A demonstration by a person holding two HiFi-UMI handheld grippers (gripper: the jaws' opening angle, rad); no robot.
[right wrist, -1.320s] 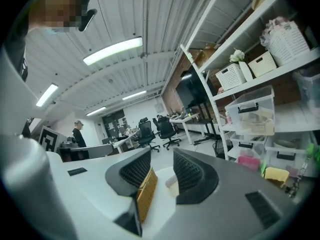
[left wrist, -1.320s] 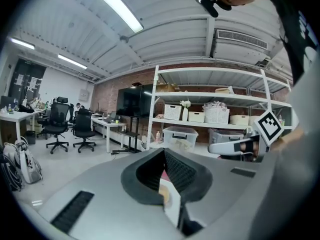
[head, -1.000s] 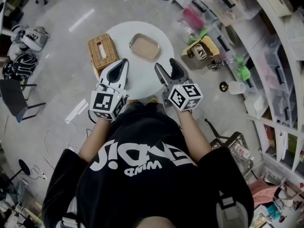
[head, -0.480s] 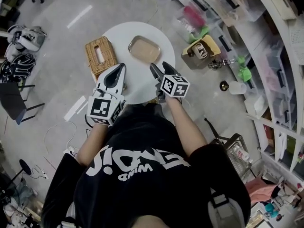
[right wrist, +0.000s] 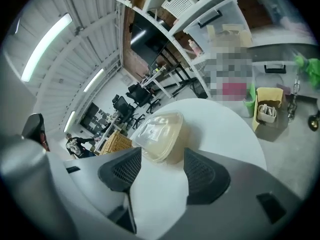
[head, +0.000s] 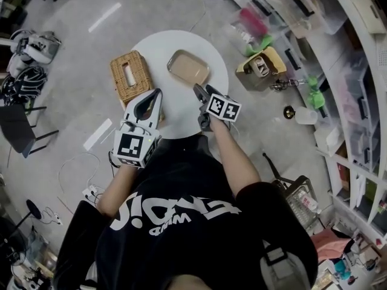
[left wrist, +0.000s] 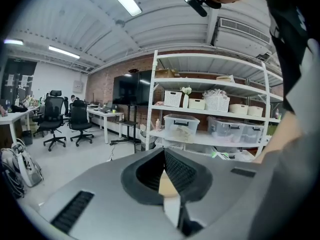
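right gripper (right wrist: 161,159) hangs low over the round white table (head: 178,110) with its jaws spread wide and nothing between them. lidded beige container (right wrist: 161,133) sits on the table just beyond the jaw tips, apart from them. left gripper (left wrist: 164,156) has its jaws closed tip to tip on nothing, held level above the table edge beside the wicker tissue box (head: 129,77).

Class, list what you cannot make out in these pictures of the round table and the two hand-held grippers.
Container contents: cloudy lid hides them, right gripper view.
Lid label: too small to read, right gripper view.
Table near edge: partly covered by the right hand-held gripper, head view.
Pale sliver between the left hand-held gripper's fingers: too little shows to name it, left gripper view.
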